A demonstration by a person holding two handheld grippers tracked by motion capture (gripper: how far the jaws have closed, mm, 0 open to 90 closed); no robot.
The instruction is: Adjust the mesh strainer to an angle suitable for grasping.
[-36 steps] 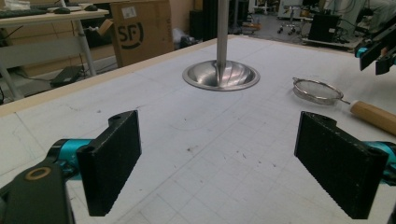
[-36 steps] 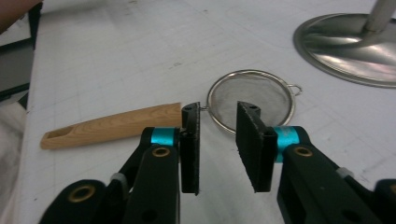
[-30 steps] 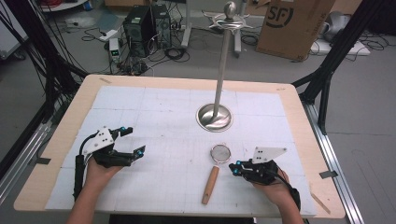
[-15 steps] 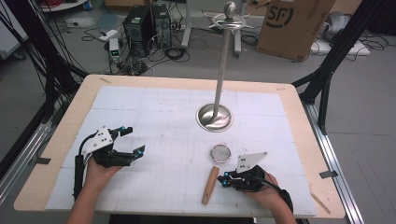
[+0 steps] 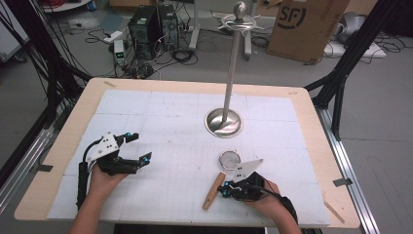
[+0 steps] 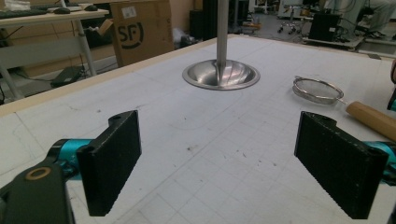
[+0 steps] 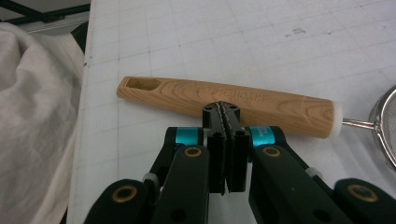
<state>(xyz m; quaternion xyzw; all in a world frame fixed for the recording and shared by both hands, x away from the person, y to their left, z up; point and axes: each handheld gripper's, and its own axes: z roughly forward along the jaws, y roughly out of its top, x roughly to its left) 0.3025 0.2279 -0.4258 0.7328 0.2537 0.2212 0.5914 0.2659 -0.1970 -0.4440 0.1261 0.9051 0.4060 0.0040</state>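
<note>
A small metal strainer (image 5: pixel 229 159) with a wooden handle (image 5: pixel 214 191) lies flat on the white mat at the front right. My right gripper (image 5: pixel 225 190) is shut, its tips right at the near side of the handle (image 7: pixel 187 93). In the right gripper view the pads (image 7: pixel 221 109) meet with nothing between them, and the mesh bowl (image 7: pixel 385 126) sits at the right edge. My left gripper (image 5: pixel 139 147) rests open at the front left, apart from the strainer. The left gripper view has the jaws (image 6: pixel 219 140) wide and empty, the strainer (image 6: pixel 317 89) beyond them.
A tall metal stand with a round dish base (image 5: pixel 223 122) rises at the table's middle back. White cloth (image 7: pixel 37 116) hangs beside the table's front edge. The wooden table rim (image 5: pixel 311 126) frames the mat. Cardboard boxes and cables lie on the floor beyond.
My right gripper has slid left along the front of the table, up to the wooden handle. The left gripper and the strainer have stayed put.
</note>
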